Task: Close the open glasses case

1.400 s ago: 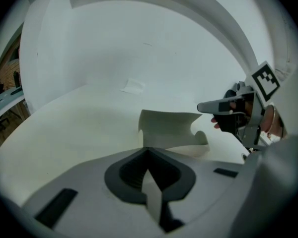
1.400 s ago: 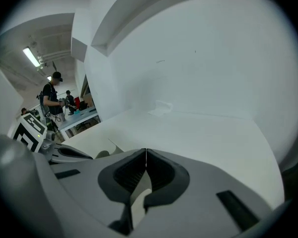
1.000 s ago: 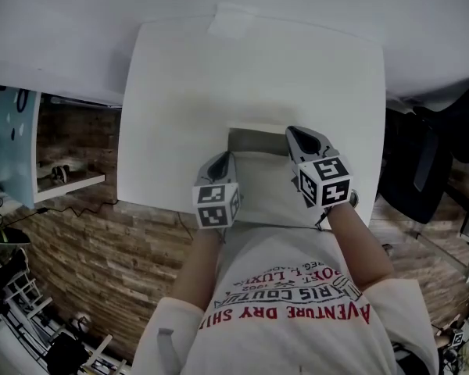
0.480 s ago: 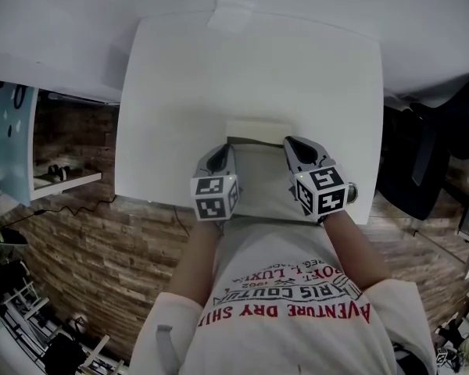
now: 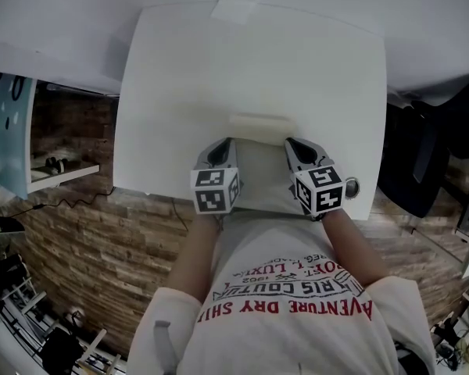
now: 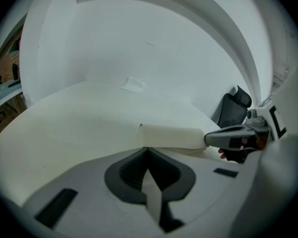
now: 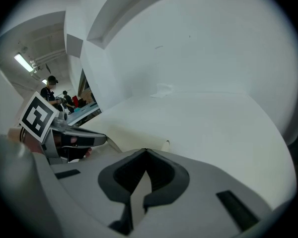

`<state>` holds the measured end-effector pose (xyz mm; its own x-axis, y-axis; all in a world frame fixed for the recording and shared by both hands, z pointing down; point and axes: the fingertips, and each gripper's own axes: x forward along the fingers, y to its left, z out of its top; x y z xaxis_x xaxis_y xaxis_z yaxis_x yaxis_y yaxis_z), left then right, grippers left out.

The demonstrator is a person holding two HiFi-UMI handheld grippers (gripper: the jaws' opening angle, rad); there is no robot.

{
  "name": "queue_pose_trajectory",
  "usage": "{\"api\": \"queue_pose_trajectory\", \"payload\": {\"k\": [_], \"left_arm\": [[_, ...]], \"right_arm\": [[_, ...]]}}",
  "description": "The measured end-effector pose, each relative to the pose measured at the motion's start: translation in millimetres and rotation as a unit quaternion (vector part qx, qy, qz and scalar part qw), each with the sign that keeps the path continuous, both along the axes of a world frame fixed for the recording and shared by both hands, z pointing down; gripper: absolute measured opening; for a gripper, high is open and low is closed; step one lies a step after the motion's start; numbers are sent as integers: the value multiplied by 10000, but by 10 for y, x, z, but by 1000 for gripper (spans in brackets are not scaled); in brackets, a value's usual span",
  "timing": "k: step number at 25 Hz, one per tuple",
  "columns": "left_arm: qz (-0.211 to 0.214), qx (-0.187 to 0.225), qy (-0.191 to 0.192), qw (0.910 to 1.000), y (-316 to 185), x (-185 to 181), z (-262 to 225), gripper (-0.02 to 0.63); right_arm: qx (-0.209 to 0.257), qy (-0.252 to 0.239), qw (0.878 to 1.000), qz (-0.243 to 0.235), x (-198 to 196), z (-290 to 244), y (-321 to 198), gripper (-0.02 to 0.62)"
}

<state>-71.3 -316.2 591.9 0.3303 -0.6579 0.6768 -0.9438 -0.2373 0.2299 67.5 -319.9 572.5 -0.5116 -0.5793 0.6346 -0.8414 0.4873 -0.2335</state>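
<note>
The cream glasses case lies across the white table, near its front edge. Only its pale lid shows in the head view; no dark inside is visible, and its near part is hidden behind the person's shirt. My left gripper is shut, its tip at the case's left end. My right gripper is shut at the right end. In the left gripper view the case is a long rounded bar just beyond my shut jaw tips, with the right gripper touching its far end. The right gripper view shows the case beside the left gripper.
A small white patch lies at the table's far edge. A black chair stands off the right side. On the left, a brick wall and a shelf sit below the table edge. A small round fitting sits near the front right corner.
A second ago a dark strip of the case's open inside showed between the grippers. Now only the cream lid shows. Both grippers stayed shut at the case's ends.
</note>
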Motion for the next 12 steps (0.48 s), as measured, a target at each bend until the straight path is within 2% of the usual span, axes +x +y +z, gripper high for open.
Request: {"api": "queue_pose_trajectory", "payload": {"k": [7, 9, 12], "left_arm": [[-11, -22, -30, 10000, 56, -57, -24, 5], [-27, 70, -42, 10000, 40, -63, -100, 5], [14, 383, -26, 9993, -29, -19, -357, 5]], "right_arm": [[-54, -41, 10000, -55, 0, 39, 6, 12], [-5, -123, 9998, -125, -19, -40, -3, 12], [333, -223, 9990, -210, -49, -292, -33, 12]]}}
